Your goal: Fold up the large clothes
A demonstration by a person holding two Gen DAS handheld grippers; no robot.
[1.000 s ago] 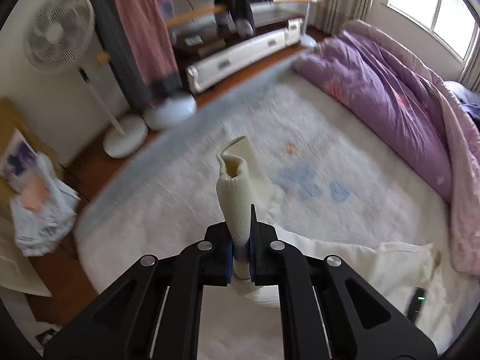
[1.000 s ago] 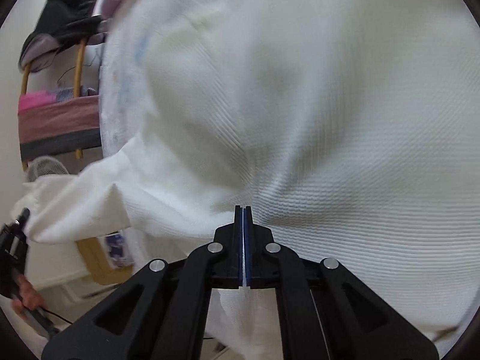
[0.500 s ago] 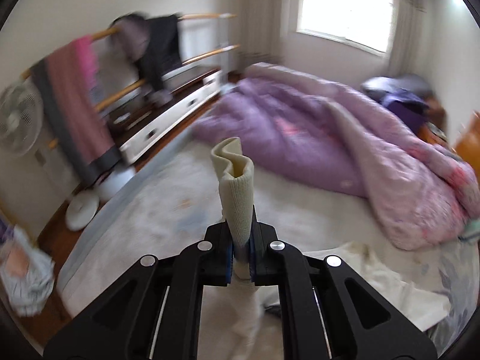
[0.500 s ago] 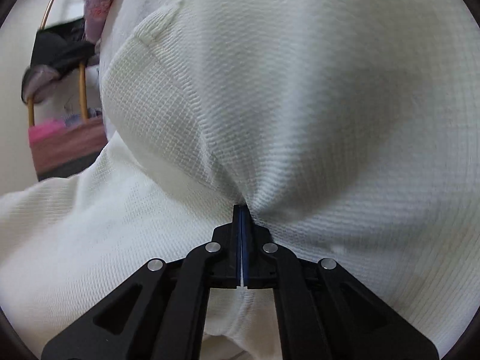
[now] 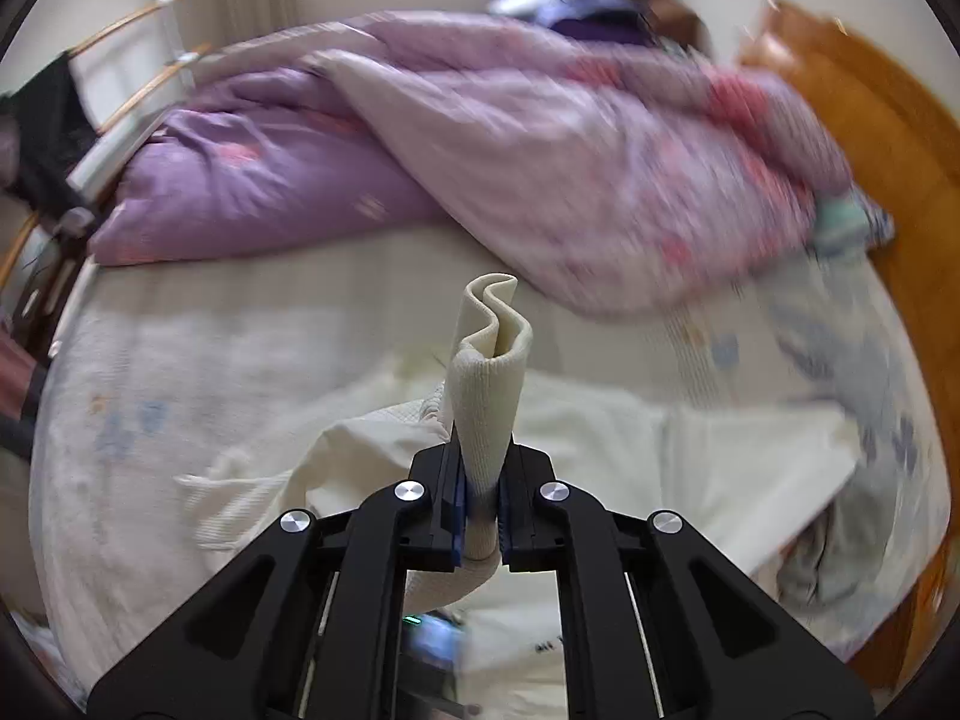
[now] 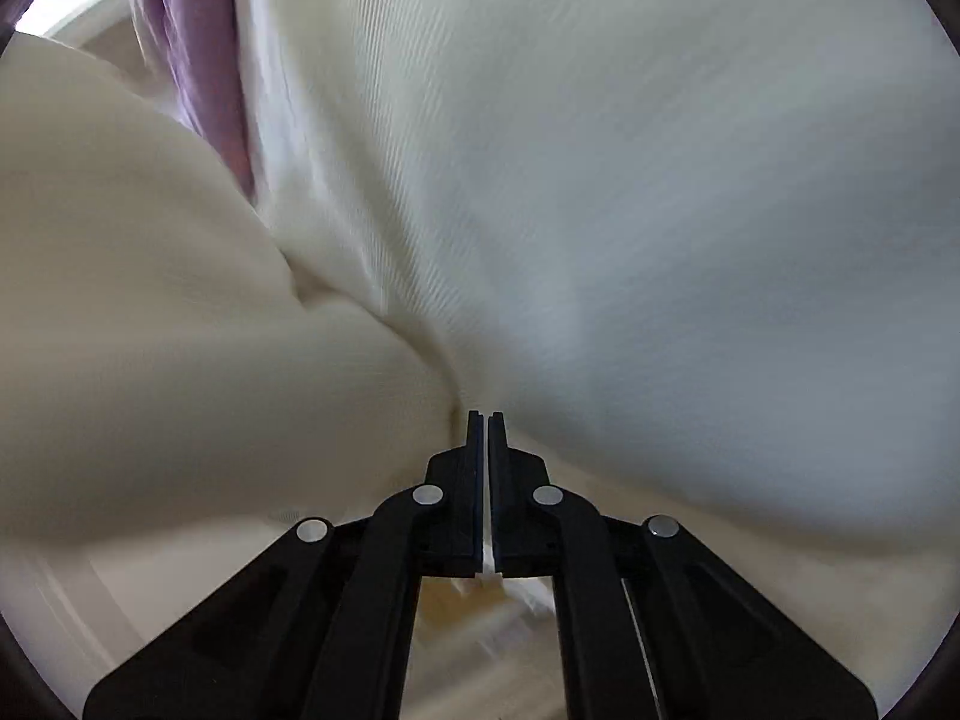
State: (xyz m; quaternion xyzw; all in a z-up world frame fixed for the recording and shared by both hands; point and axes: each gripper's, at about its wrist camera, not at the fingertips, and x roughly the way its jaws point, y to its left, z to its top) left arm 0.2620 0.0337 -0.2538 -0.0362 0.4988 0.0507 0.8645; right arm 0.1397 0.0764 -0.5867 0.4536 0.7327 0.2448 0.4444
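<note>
Cream garment half lifted over the bed, pinched at two places by both grippers.

The bed fills the left wrist view, a purple duvet heaped along its far side and a wooden headboard at the right; the cream garment lies spread on the sheet below and ahead of the left gripper, which pinches a ribbed cuff standing up between its pads; in the right wrist view the same cloth hangs as a wall filling the frame, the right gripper pressed together on a thin edge of it; the fabric seems to run between the two grips, so the coming fold likely turns on carrying the cuff across the body.
</note>
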